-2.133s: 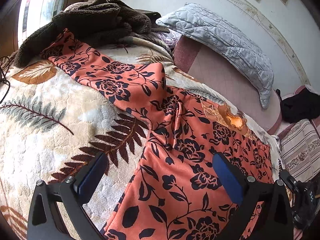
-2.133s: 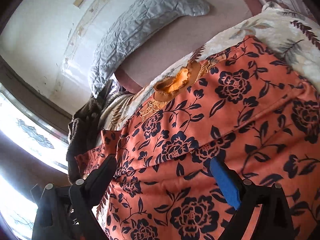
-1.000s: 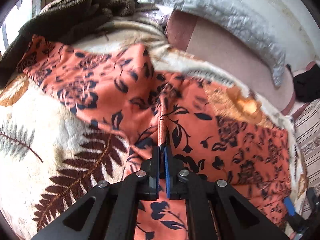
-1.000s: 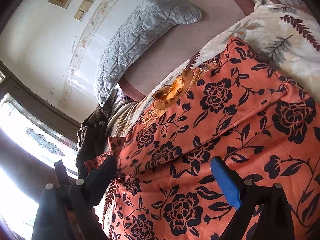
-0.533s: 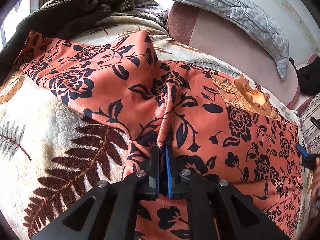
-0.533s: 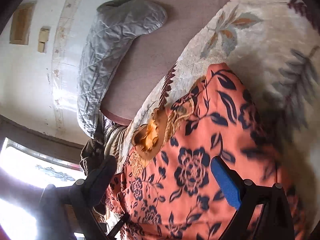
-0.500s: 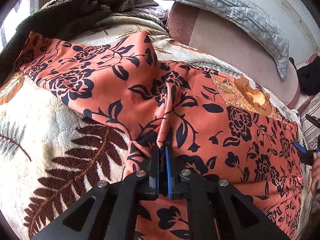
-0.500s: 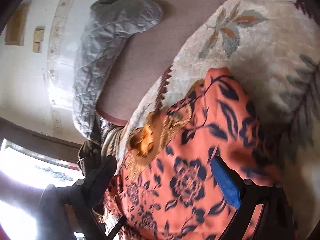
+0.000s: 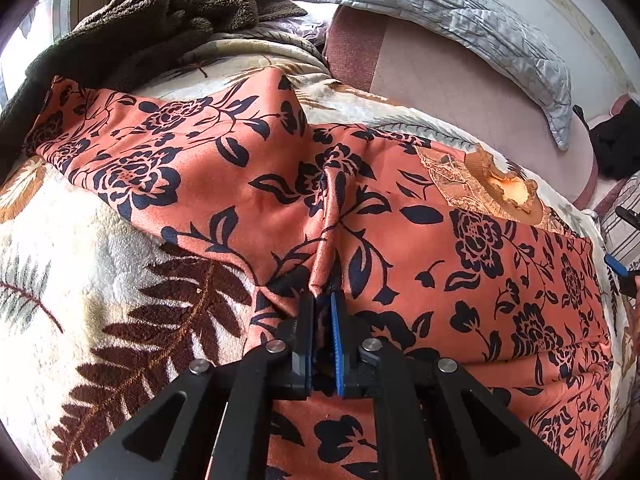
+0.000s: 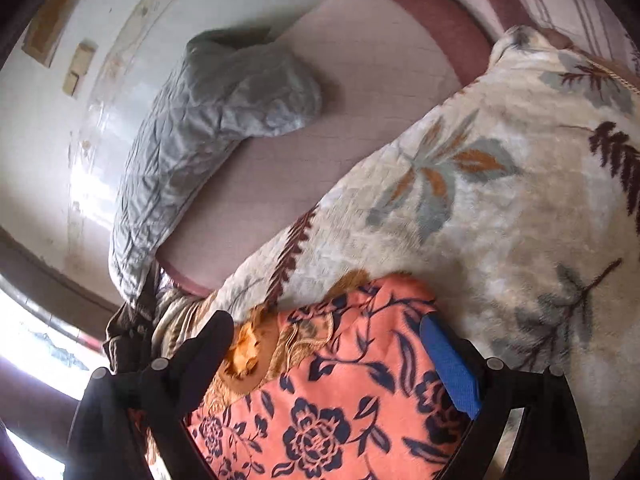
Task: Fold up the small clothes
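An orange top with a black flower print lies spread on a cream leaf-patterned blanket. Its gold neckline is at the far right. My left gripper is shut on a pinched ridge of the fabric near the sleeve and body seam. My right gripper is open, its jaws wide apart over the garment's shoulder corner by the neckline. The right gripper's blue pad also shows at the left wrist view's right edge.
A grey quilted pillow and a pink mattress lie beyond the blanket. A dark brown fleece is heaped at the far left by the window. A black item sits at the far right.
The left gripper closed on a fold of the top about a second ago and still holds it. The right gripper moved across the garment to its shoulder corner near the blanket.
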### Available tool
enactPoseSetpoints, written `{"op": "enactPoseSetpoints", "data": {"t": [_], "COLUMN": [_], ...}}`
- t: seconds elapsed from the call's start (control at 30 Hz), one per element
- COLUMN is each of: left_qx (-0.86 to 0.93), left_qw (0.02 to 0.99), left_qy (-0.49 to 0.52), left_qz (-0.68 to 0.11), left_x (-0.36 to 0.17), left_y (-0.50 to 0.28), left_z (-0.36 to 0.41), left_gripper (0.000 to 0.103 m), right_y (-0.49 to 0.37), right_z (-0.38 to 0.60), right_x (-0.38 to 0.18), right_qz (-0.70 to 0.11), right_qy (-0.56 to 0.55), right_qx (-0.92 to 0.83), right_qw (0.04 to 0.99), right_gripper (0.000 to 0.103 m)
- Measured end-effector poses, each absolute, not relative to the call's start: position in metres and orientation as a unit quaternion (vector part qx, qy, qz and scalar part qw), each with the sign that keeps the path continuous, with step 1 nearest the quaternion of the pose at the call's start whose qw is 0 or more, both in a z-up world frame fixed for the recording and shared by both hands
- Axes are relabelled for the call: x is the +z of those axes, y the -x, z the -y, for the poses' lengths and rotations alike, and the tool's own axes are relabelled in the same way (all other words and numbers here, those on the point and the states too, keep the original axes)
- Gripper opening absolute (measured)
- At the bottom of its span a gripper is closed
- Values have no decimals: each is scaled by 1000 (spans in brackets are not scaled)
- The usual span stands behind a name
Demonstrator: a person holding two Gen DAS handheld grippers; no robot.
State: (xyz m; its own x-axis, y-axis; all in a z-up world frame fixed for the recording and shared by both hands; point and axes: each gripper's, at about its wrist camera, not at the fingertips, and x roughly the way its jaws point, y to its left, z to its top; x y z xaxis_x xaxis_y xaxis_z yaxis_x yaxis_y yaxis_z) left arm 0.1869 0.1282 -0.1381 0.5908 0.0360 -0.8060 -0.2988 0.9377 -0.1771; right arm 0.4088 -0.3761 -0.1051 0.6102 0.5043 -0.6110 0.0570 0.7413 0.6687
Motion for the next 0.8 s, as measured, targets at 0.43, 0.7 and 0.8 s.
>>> {"op": "enactPoseSetpoints", "data": {"t": [0.43,0.7,0.8], "left_qx": [95,98,94], "left_qw": [875,876,876], "left_qy": [163,155,153], "left_qz": [-446,-447,-447], "left_x": [-138,-137,-138], "left_y": [-189,-192,-193], "left_z": [-131,-128,-130], "left_gripper": [9,11,11], "right_y": [-378,-374,-381], "right_z": [377,356,369], "right_x": [-150,-141,-128], "right_qz": [-527,-530,-491], "right_qy": [-213,-119,-175], "right_qx": [112,56,62], "right_qw": [815,838,851], "right_gripper": [59,19,23]}}
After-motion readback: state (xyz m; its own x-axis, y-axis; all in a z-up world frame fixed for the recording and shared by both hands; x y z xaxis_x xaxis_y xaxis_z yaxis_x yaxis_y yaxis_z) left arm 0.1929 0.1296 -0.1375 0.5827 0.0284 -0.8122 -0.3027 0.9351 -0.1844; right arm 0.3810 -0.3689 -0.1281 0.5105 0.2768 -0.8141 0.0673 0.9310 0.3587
